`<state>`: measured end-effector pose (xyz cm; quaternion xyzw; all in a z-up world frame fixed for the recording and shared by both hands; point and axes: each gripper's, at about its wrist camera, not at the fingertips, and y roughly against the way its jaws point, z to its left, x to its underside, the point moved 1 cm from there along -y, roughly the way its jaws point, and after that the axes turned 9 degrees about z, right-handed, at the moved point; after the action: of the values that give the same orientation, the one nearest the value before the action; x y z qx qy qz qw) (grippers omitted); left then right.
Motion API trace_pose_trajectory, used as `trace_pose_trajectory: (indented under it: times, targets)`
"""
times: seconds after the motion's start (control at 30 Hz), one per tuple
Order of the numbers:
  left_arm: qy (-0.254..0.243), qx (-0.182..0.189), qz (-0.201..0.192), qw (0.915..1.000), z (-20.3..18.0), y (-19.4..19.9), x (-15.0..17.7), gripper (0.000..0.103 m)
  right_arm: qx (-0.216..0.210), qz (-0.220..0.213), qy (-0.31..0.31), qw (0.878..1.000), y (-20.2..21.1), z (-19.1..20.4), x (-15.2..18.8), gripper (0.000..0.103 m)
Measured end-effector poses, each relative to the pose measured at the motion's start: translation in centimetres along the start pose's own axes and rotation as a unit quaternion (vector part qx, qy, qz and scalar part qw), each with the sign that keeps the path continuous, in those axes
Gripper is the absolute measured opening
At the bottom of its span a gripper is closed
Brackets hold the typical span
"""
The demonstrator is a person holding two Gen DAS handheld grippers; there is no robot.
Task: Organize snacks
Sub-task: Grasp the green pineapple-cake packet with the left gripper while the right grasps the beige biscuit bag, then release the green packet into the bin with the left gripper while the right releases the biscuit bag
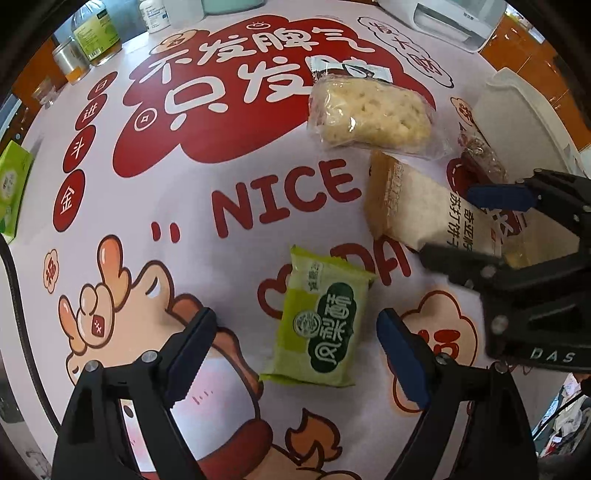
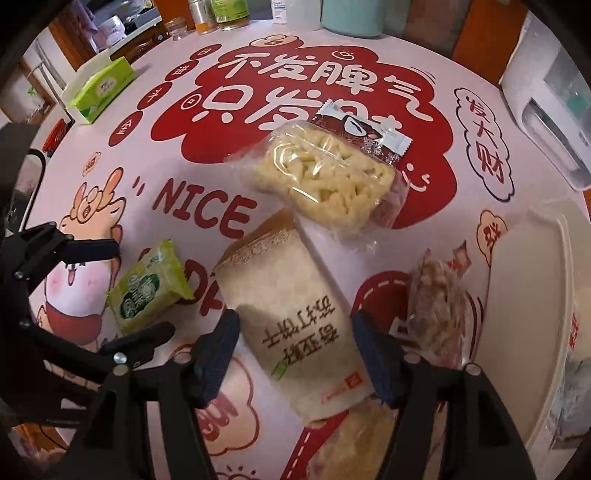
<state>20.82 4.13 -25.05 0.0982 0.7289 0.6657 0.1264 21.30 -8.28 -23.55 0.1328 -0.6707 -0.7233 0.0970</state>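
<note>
White paper wrapping is covering the soda cracker pack [image 2: 291, 317], the biggest snack, lying on the printed tablecloth [image 2: 166, 177] beside the white tray [image 2: 532, 295]. The right gripper [image 2: 295, 354] is straddling it, jaws wide, pads apparently not yet pressing; it should be closing squarely across the pack's width, gently, since crackers crush. The smaller green pastry packet [image 1: 325, 317] is sitting between the left gripper's [image 1: 295, 354] open, empty jaws, which should be centring before squeezing.

A home dining table [image 2: 461, 66], with bottles [image 1: 96, 35] and tissue box [image 2: 101, 90].
</note>
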Motion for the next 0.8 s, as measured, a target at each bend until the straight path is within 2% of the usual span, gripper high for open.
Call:
trace_pose_trajectory:
  times: [0.1, 0.2, 0.23, 0.27, 0.33, 0.4, 0.53, 0.63, 0.8]
  targets:
    - [-0.007, -0.007, -0.004, 0.9999, -0.3, 0.1, -0.3, 0.082, -0.007, 0.012, 0.002, 1.000, -0.8, -0.1, -0.5, 0.077]
    - [-0.025, -0.025, -0.011, 0.9993, -1.2, 0.0, -0.6, 0.072, 0.005, 0.010, 0.015, 1.000, -0.8, 0.4, -0.7, 0.079]
    - [-0.031, -0.024, -0.014, 0.9991, -1.3, 0.0, -0.6, 0.065, 0.009, 0.009, 0.018, 1.000, -0.8, 0.6, -0.7, 0.079]
    - [-0.040, -0.023, -0.018, 0.9988, -1.6, 0.2, -0.6, 0.054, 0.014, 0.008, 0.021, 1.000, -0.9, 0.7, -0.7, 0.079]
    - [-0.044, -0.021, -0.026, 0.9985, -2.2, 0.4, -0.7, 0.036, 0.028, 0.006, 0.026, 0.999, -0.9, 1.0, -0.8, 0.072]
    - [-0.038, -0.020, -0.026, 0.9987, -2.4, 0.5, -0.9, 0.035, 0.028, -0.002, 0.026, 0.999, -0.8, 1.4, -0.6, 0.065]
    - [-0.021, -0.006, -0.025, 0.9994, -2.5, 0.7, -0.2, 0.035, 0.028, -0.007, 0.010, 1.000, -0.6, 1.8, 0.4, 0.063]
    - [-0.007, 0.009, -0.018, 0.9998, -1.8, 0.6, 1.2, 0.035, 0.011, -0.007, -0.009, 1.000, -0.4, 1.9, 1.7, 0.062]
    - [-0.006, 0.011, -0.014, 0.9998, -2.5, 1.6, 4.2, 0.035, -0.036, -0.011, -0.038, 0.999, 0.7, 2.1, 5.3, 0.060]
